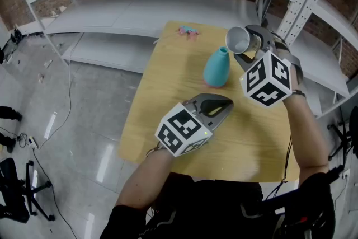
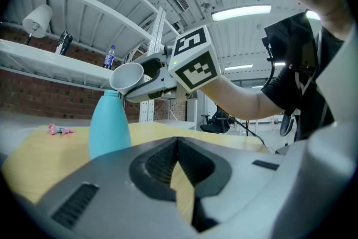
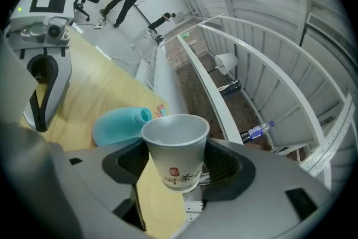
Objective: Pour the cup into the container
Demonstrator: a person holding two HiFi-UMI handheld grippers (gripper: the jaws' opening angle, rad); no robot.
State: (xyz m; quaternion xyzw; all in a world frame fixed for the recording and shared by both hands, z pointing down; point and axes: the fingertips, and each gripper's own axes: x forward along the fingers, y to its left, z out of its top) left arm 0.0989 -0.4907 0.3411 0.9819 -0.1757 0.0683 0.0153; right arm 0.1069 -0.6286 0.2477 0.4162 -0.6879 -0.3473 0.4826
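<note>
A: Where is everything set?

B: On the wooden table (image 1: 168, 87), mid-frame in the head view. The left gripper (image 1: 217, 107) sits low at its centre, jaws together on nothing, probably parked out of the pour's way.

A: And the other one?

B: The right gripper (image 1: 250, 42), upper right, is clamped round a paper cup (image 1: 238, 39), tipped sideways with its mouth toward the teal vase (image 1: 216, 67).

A: Why that angle?

B: The rim hangs just above the narrow neck, I'd say to aim the stream. I can't make out any contents.

A: Anything smaller?

B: A pink scrap (image 1: 188, 31) at the table's far edge.
</note>
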